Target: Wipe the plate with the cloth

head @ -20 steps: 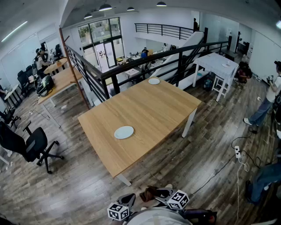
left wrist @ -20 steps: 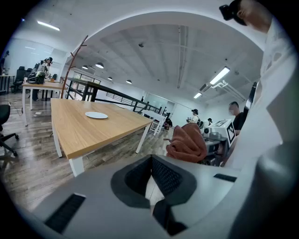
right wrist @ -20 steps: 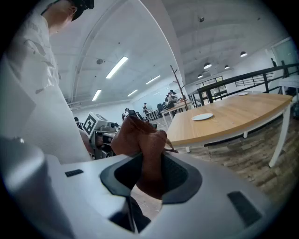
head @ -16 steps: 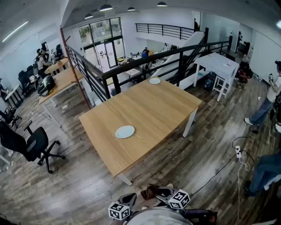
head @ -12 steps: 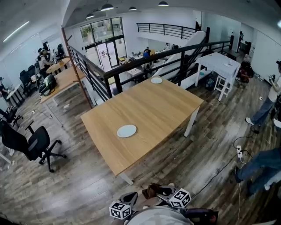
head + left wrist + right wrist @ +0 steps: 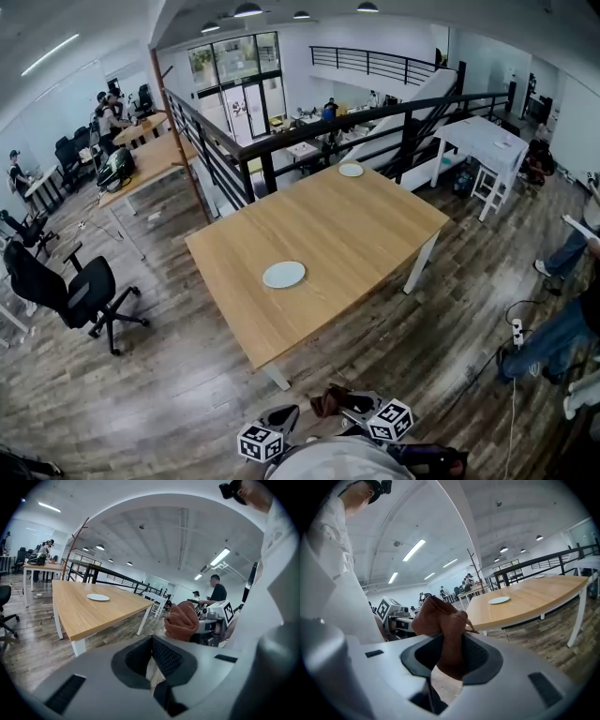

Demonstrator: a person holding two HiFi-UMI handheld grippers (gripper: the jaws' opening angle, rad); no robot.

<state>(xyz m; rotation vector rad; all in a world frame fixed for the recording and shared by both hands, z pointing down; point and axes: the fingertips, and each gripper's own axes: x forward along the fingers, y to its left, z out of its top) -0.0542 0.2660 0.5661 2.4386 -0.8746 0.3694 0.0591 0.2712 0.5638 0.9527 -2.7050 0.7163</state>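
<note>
Brown cloth (image 6: pixel 440 620) is pinched between the fingers of the right gripper (image 6: pixel 449 641) and bunches above them. On the left gripper (image 6: pixel 152 641) the fingers are closed together with nothing between. Both grippers are low by the person, off the wooden surface (image 6: pixel 356 225). The plate (image 6: pixel 283 275) lies on the surface toward its near end, well apart from the cloth. A second plate (image 6: pixel 351 170) sits at the far edge.

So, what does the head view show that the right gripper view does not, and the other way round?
Only the head view: the black office chair and the power strip on the floor. Only the right gripper view: how the right gripper stands, jaws shut on the brown cloth. Both: the wooden table, the plate on it, and the cloth itself.
</note>
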